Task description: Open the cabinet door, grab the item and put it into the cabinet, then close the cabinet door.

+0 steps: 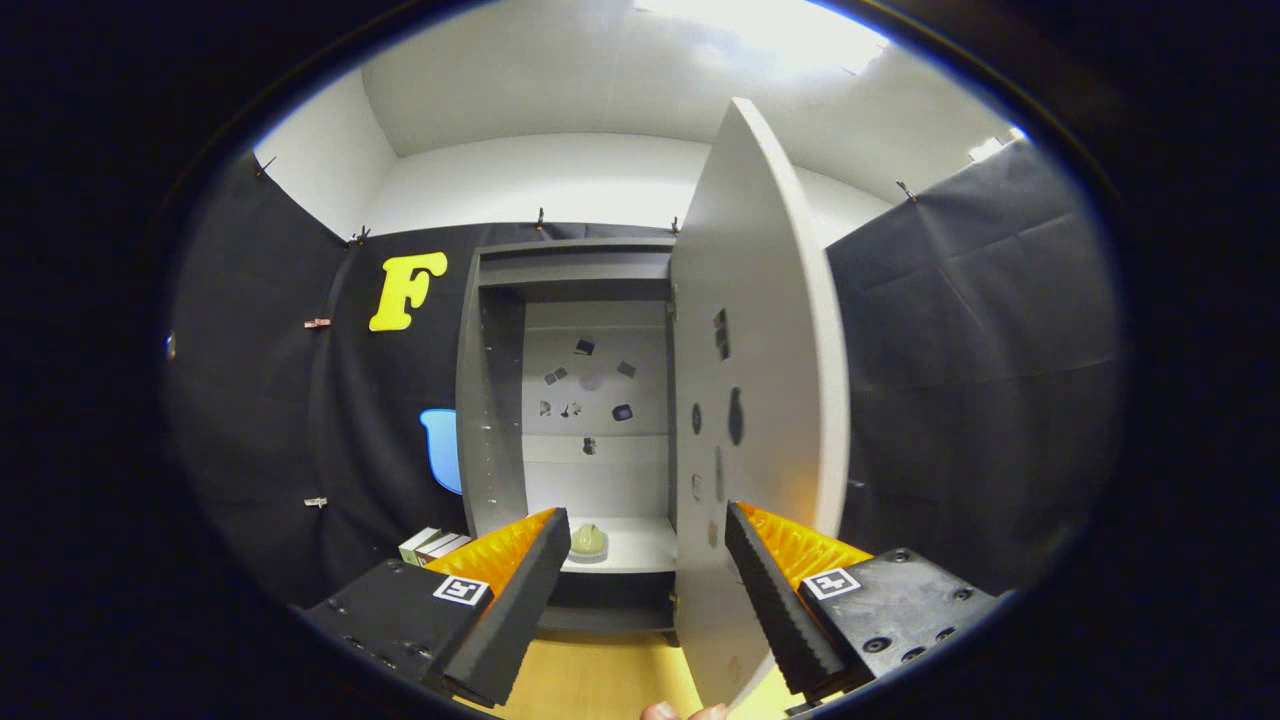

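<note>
We face a white-walled room hung with black cloth (960, 330). A grey cabinet (490, 400) stands on the yellow floor (600, 680), its door (770, 380) swung wide. Our gripper (647, 590) is spread wide, gripping nothing, the door's edge between its fingers. A pale green item (588, 540) sits on the cabinet shelf (635, 550).

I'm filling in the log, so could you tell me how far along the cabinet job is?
Done: the cabinet door stands open and a small greenish item sits on the cabinet's lower shelf. In hand: nothing; the gripper is open, the door's edge between its fingers. Left: closing the door.
</note>
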A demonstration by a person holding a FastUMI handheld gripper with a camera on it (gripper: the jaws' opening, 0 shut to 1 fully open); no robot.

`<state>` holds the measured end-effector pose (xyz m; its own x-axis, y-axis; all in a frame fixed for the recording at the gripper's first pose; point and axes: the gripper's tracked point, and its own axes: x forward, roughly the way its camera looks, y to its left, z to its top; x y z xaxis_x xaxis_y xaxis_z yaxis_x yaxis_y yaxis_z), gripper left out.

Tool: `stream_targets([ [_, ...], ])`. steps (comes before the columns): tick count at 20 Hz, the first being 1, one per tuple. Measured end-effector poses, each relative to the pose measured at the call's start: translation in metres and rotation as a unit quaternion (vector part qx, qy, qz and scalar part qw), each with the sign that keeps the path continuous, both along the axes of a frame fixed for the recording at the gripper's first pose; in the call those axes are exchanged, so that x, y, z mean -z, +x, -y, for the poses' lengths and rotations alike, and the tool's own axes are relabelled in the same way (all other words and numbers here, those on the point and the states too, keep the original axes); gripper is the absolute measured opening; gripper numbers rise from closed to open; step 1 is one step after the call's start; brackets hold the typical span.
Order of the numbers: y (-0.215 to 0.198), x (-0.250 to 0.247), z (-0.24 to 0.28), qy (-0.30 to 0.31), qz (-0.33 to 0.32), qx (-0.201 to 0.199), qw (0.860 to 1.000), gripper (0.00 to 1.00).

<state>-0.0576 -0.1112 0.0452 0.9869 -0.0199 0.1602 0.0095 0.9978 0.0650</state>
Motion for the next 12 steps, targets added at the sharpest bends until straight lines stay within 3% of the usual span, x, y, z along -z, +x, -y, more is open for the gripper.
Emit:
stream_targets([
  [4,-0.025,0.003,0.052,0.020,-0.005,0.024,0.999,0.98],
  [7,-0.035,0.010,0.107,0.028,-0.014,0.074,0.997,0.97],
  [12,-0.010,0.038,0.170,0.011,-0.046,0.134,0.990,0.97],
])
